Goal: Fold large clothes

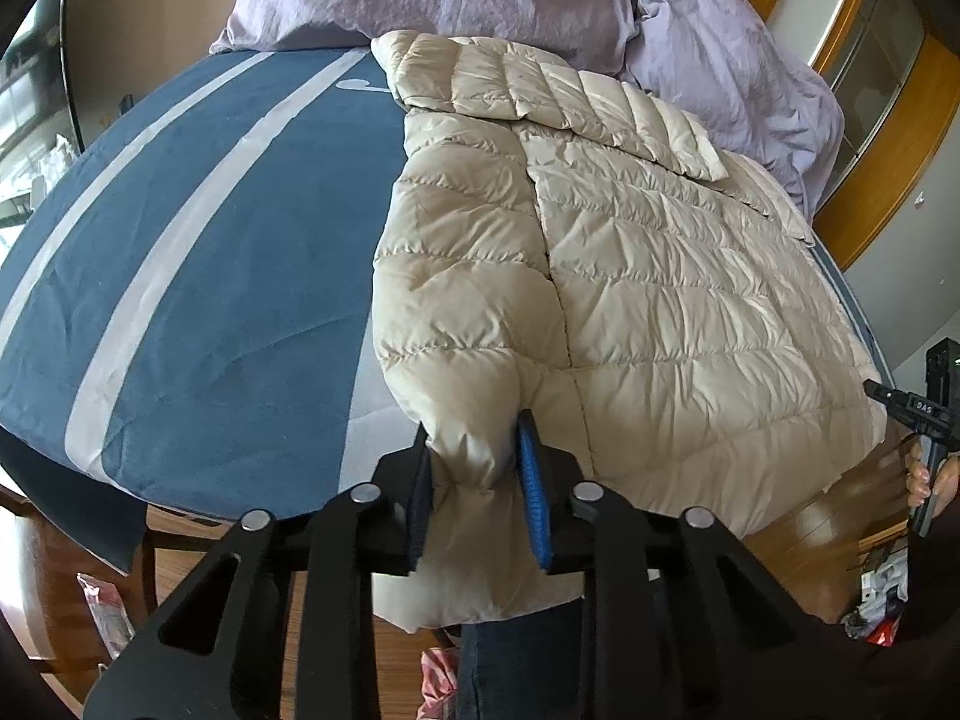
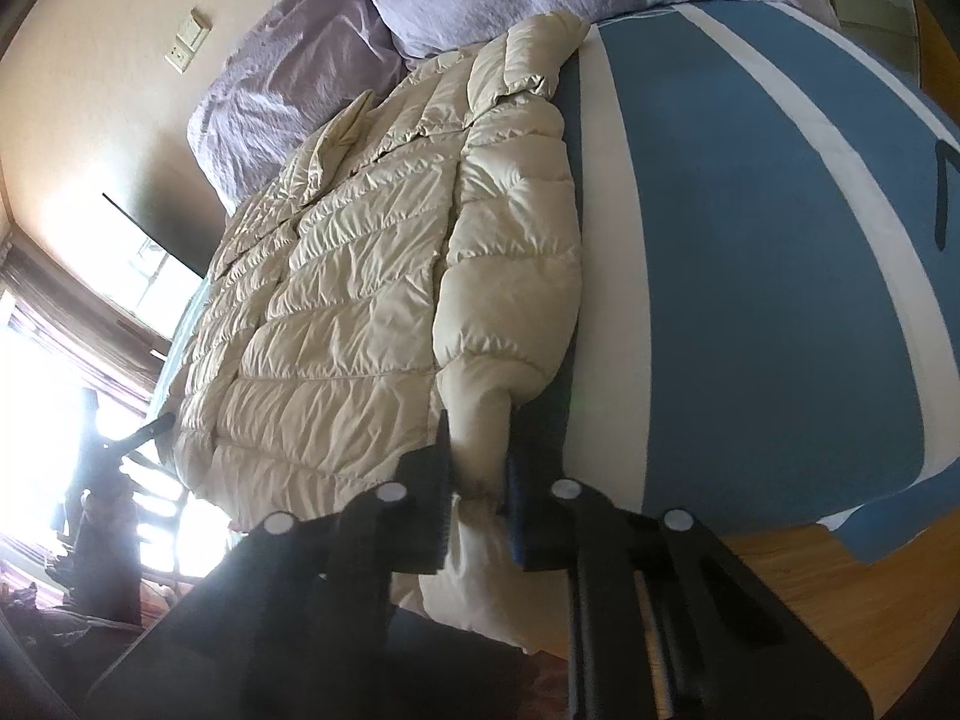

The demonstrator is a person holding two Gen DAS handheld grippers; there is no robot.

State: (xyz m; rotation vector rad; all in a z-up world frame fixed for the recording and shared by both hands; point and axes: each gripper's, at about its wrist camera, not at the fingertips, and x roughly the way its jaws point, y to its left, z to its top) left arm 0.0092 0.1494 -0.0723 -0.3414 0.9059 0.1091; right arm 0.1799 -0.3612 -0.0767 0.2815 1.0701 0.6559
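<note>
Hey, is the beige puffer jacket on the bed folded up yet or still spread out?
Mostly spread: the jacket lies flat on the bed, with one sleeve folded across its top.

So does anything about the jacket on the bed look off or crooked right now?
Nothing looks damaged. The beige puffer jacket lies mostly flat on the blue striped bedspread, but its hem hangs past the bed edge, and both cuffs are pinched off the edge by the left gripper and right gripper.
</note>
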